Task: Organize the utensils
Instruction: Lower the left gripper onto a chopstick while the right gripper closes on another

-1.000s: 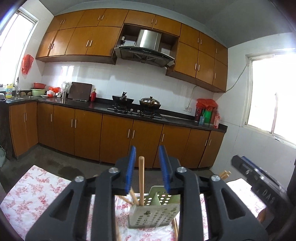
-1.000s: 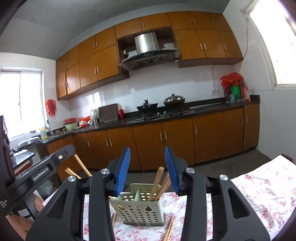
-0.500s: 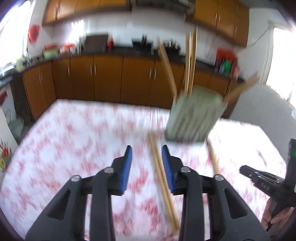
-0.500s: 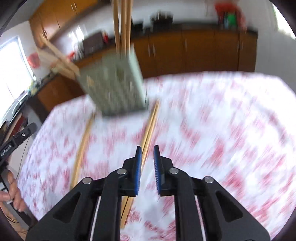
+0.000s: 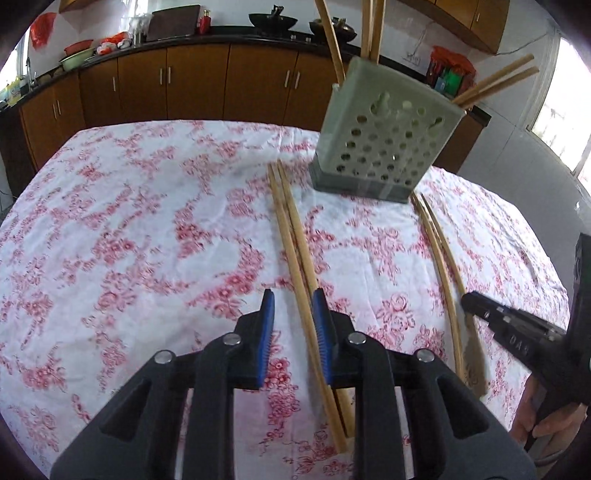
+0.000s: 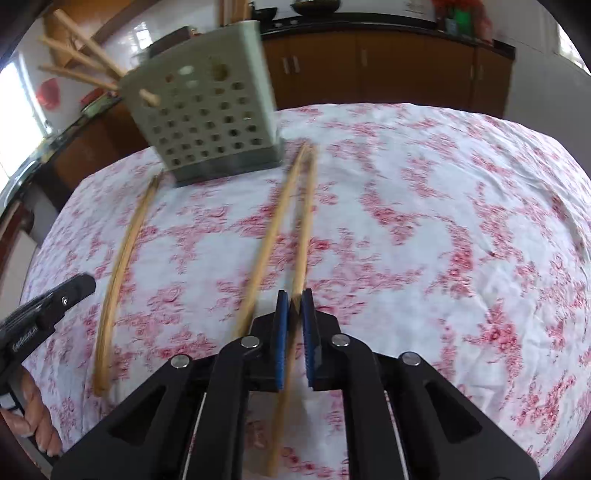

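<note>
Pickup step: right gripper (image 6: 292,299) clamped on pale wooden chopstick (image 6: 301,236), seemingly; left gripper (image 5: 293,301) closing round chopstick pair (image 5: 291,236). Next: lift into perforated grey-green plastic holder (image 5: 384,140).

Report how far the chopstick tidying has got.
Done: several chopsticks stand in the holder. In hand: right gripper shut on one chopstick; left gripper jaws closing around a pair, not yet gripping. Left: all four loose ones lie on the tablecloth.
</note>
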